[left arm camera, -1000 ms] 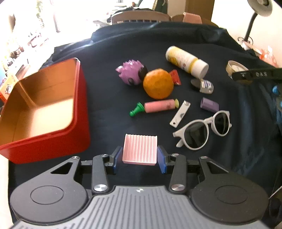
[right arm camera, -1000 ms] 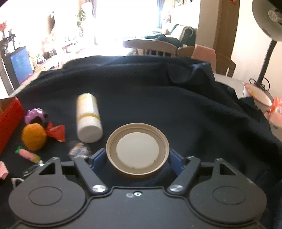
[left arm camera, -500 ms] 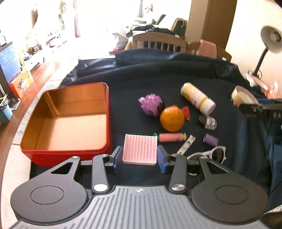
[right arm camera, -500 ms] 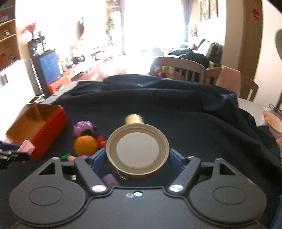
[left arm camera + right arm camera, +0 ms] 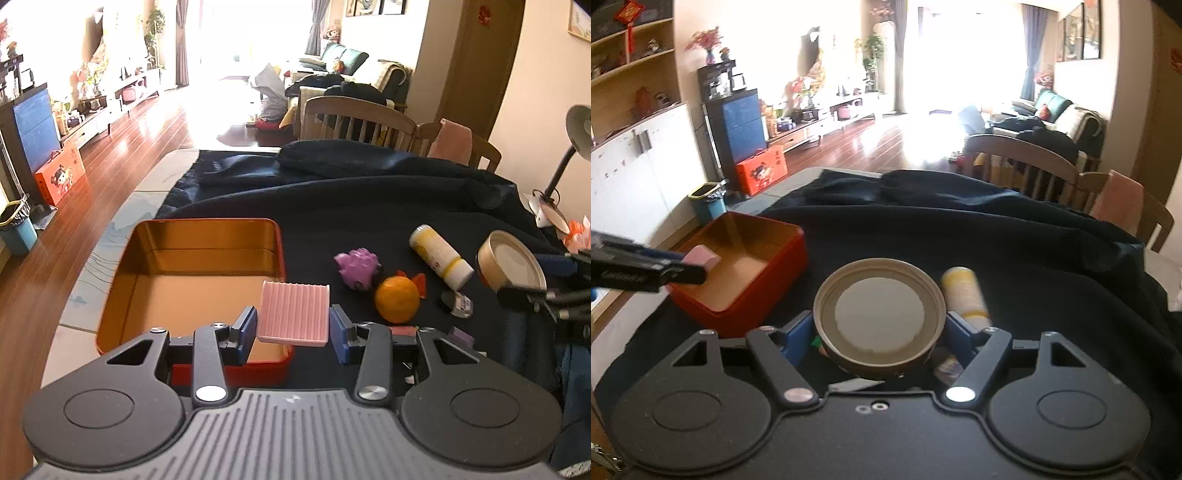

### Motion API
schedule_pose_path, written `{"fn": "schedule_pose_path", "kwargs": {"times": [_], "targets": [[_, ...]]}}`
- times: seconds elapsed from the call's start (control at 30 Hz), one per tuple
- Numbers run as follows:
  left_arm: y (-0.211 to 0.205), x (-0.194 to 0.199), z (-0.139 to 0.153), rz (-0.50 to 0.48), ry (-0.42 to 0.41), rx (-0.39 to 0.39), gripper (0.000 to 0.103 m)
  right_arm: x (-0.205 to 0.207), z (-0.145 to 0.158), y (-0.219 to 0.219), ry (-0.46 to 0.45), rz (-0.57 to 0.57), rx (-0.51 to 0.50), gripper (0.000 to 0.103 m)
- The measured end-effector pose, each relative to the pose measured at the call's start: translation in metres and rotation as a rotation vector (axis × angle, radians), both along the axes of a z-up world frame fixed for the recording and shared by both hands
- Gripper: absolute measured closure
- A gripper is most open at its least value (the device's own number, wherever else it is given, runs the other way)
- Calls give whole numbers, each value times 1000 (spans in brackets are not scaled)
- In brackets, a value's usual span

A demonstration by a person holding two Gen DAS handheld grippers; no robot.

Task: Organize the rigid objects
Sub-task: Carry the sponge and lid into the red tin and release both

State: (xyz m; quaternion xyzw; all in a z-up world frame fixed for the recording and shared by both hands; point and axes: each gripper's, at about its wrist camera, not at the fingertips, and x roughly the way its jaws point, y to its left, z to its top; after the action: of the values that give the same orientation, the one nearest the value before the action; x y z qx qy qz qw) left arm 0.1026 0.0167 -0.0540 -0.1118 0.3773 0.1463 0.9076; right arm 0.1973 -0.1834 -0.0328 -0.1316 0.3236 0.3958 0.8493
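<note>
**A:** What is each hand carrying?

**B:** The left gripper (image 5: 293, 332) pinches a pink ribbed block (image 5: 293, 318) between its blue pads, one pad against each side. The block hangs in the air over the near right corner of an open red tin (image 5: 192, 291) with a gold lining. The right gripper (image 5: 879, 334) clamps a round tan lid (image 5: 878, 315) with a pale centre, its blue pads tight on the rim at either side.

**A:** Where does the tin sit?

**B:** On a dark blue cloth (image 5: 369, 206) covering the table, at the left. Nothing lies on the part of its floor that shows.

**A:** And the other things?

**B:** To the right of the tin, on the cloth, a purple spiky toy (image 5: 357, 268) touches an orange ball (image 5: 397, 304). Beyond them a white and yellow bottle (image 5: 440, 257) lies on its side. A small silver packet (image 5: 458, 304) rests just beside the bottle's near end.

**A:** Is the lid near the tin?

**B:** No. From the left camera the lid is well apart from it, held above the cloth at the far right.
</note>
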Motion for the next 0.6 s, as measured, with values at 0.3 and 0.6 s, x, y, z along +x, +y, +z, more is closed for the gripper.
{"fn": "schedule_pose_path", "kwargs": {"times": [0.3,0.6], "targets": [[57,3,-8,16,15,-53,62,-24,1,65,-2,54,-25,28],[119,24,-21,30,52,-71,62,-42,-8,132,-7,91,-82,28]]}}
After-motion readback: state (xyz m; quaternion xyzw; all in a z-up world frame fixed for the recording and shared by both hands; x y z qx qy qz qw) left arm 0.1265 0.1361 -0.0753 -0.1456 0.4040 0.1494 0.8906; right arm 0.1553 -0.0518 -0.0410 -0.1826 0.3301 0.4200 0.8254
